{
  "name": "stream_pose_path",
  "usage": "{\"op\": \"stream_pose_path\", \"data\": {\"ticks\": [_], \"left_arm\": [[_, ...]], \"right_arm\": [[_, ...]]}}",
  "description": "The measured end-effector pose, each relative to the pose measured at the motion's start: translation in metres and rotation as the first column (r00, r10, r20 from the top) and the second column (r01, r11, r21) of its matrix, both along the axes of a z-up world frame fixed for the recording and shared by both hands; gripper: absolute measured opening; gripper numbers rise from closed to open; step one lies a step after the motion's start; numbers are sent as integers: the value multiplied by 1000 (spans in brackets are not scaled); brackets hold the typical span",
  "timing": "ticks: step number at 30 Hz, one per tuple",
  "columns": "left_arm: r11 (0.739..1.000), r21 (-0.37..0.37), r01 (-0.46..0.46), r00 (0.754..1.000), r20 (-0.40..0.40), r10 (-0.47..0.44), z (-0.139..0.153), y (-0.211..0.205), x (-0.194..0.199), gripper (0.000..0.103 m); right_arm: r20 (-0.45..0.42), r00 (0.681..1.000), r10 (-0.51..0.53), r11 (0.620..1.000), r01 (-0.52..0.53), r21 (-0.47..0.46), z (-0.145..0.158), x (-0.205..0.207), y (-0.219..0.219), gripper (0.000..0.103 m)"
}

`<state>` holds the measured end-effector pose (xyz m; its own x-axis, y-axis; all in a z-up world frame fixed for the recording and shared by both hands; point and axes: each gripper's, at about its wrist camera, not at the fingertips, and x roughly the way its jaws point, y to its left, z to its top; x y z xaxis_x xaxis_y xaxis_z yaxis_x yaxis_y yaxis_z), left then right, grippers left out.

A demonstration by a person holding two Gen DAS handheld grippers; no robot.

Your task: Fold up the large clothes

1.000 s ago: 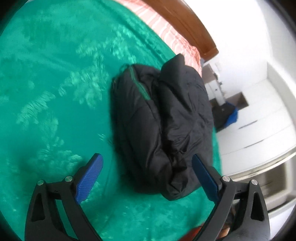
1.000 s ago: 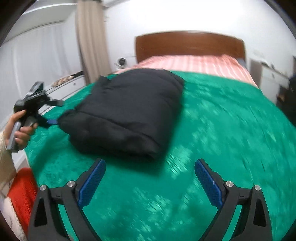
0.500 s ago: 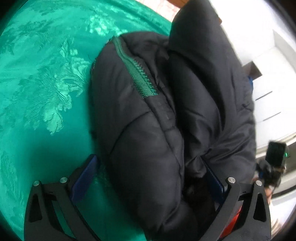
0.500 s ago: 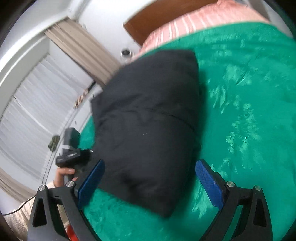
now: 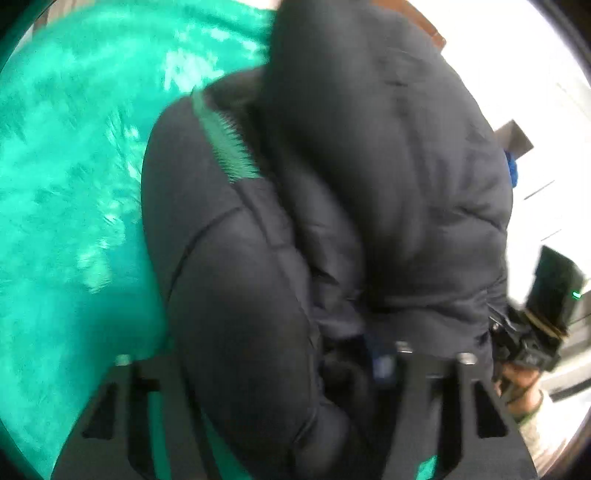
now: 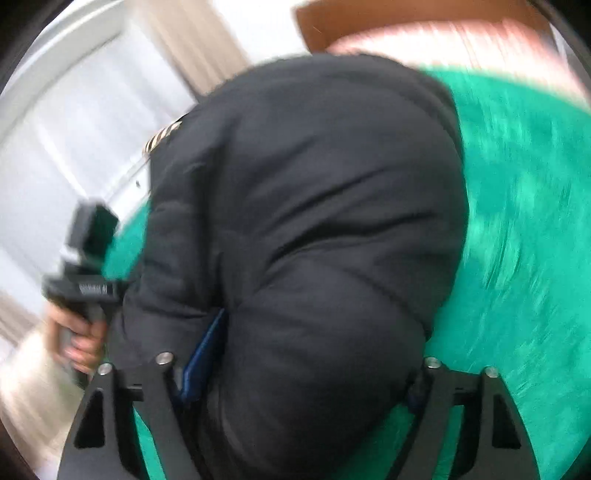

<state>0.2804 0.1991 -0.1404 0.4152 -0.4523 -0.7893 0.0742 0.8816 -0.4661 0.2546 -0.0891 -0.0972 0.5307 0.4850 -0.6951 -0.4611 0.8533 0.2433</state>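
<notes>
A puffy black jacket [image 5: 369, 184] with a green zipper [image 5: 225, 147] lies bundled on the green bedspread [image 5: 74, 184]. My left gripper [image 5: 266, 369] straddles one end of it. Its jaws are closing and the padding bulges up between them, hiding the left pad. In the right wrist view the same jacket [image 6: 314, 184] fills the gap of my right gripper [image 6: 314, 354], which is also closing. Its left blue pad [image 6: 207, 350] is sunk into a crease, and the right pad is mostly hidden. Each view shows a hand [image 6: 81, 343] on the other gripper's handle.
The green bedspread [image 6: 517, 221] stretches away to the right of the jacket. A wooden headboard [image 6: 369, 18] and pink striped sheet [image 6: 461, 40] lie beyond it. Beige curtains [image 6: 192, 44] hang on the left. White cabinets [image 5: 546, 184] stand past the bed edge.
Both grippers have moved in from beside the jacket and now straddle its two ends. Their jaws have narrowed from wide open, squeezing the padding.
</notes>
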Motion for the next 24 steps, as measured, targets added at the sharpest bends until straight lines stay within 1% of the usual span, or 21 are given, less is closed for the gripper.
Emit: {"op": "stream_pose_path", "data": {"ticks": [1,3,5,7,9,12,14,15,16,17,18,19,20,21,22,23,24], "left_arm": [[1000,27,-1,1000,25,0,8,-4,-8,47],[999,50,-9,997,74,5,23,-7,-23,44],[999,47,-16,994,107,11,37,-8,-35,41],[999,39,-20,987,162,14,59,-10,-46,40],[999,43,-27,976,215,17,81,-13,-52,40],[998,45,-48,957,288,33,116,-14,-48,40],[997,50,-61,945,325,41,132,-17,-35,40],[996,56,-73,940,338,50,137,-19,-26,44],[994,73,-77,938,343,48,136,-23,-15,50],[991,106,-84,941,336,43,131,-28,1,57],[985,140,-98,950,307,51,119,-32,16,75],[978,175,-118,961,267,68,103,-32,26,89],[969,203,-141,966,242,89,91,-31,31,89],[959,224,-172,966,227,120,79,-28,29,85],[957,220,-189,964,229,138,73,-25,22,85],[962,189,-199,957,249,149,71,-21,10,85],[968,136,-213,941,294,166,74,-18,-7,88]], "right_arm": [[43,999,8,1000,-7,-17,5,-9,5,72],[139,990,30,999,-24,-46,19,-29,16,70],[211,976,50,998,-38,-58,33,-44,21,69],[294,953,71,996,-53,-70,51,-59,29,68],[364,928,83,996,-65,-61,72,-68,35,67],[407,910,73,997,-75,-11,97,-57,36,67],[397,917,46,997,-69,46,107,-39,30,67],[366,930,29,995,-63,80,109,-24,24,69],[327,945,10,993,-48,110,106,-11,17,74],[275,961,-15,990,-25,139,100,3,8,79],[185,981,-62,986,32,161,89,20,-3,93],[121,985,-122,984,103,148,78,31,-17,103],[64,976,-209,973,201,110,64,37,-30,103],[41,968,-247,966,243,89,57,39,-38,103],[36,964,-264,961,260,90,53,31,-46,103],[44,961,-272,958,267,103,51,23,-52,103],[65,959,-277,957,268,114,51,8,-58,103]]}}
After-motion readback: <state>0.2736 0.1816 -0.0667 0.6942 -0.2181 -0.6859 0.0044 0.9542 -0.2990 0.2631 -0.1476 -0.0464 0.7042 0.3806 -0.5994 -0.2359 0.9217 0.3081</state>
